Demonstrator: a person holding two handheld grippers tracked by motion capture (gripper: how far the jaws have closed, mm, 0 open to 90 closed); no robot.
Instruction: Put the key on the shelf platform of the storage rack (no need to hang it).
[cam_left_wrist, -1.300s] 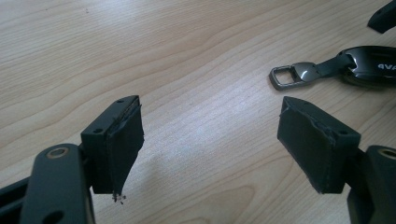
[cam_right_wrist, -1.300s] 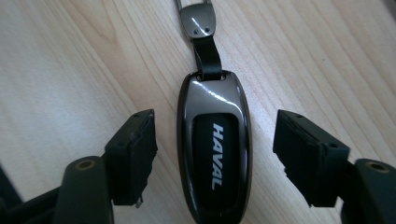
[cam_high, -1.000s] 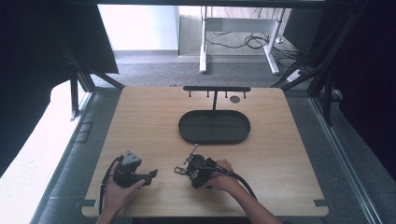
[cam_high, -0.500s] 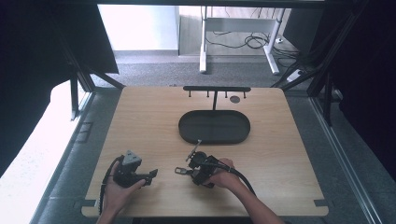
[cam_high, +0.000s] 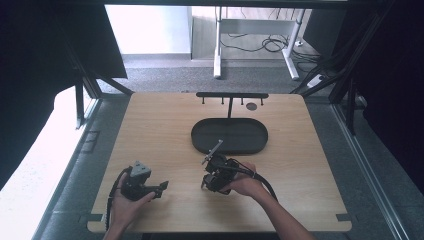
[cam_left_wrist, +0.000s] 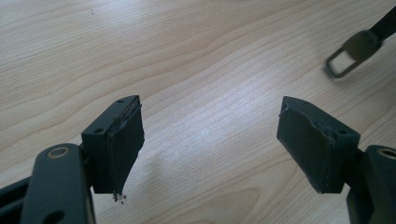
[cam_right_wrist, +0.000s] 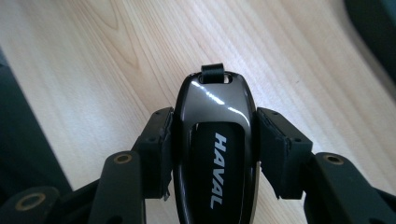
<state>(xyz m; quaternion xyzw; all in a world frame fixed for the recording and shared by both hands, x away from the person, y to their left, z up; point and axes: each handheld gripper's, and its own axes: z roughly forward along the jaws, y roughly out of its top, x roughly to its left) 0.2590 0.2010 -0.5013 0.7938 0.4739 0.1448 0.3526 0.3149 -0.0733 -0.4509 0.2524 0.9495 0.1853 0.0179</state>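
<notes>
Gripping a glossy black key fob (cam_right_wrist: 215, 154) between its two jaws, the right gripper (cam_right_wrist: 212, 149) is clenched on both sides of the fob, and its pads (cam_right_wrist: 280, 149) press the fob's edges; the fob carries the white word HAVAL and has a small black loop (cam_right_wrist: 212, 72) at its far end. The left gripper (cam_left_wrist: 210, 144) is spread wide and holds nothing, with bare wood between its jaws. In the high view there are two grippers, the left gripper (cam_high: 159, 187) near the front left of the surface (cam_high: 310, 165) and the right gripper (cam_high: 206, 181) near the front middle, each held by one hand. One dark oval tray (cam_high: 200, 137) lies at the middle of the surface, and one black rack (cam_high: 232, 95) with small pegs stands behind it. The left gripper view shows a metal clip on a dark strap (cam_left_wrist: 350, 49) at its upper right. The high view shows a thin strap (cam_high: 213, 150) rising from the right gripper toward the tray, but the fob itself is too small to tell there.
</notes>
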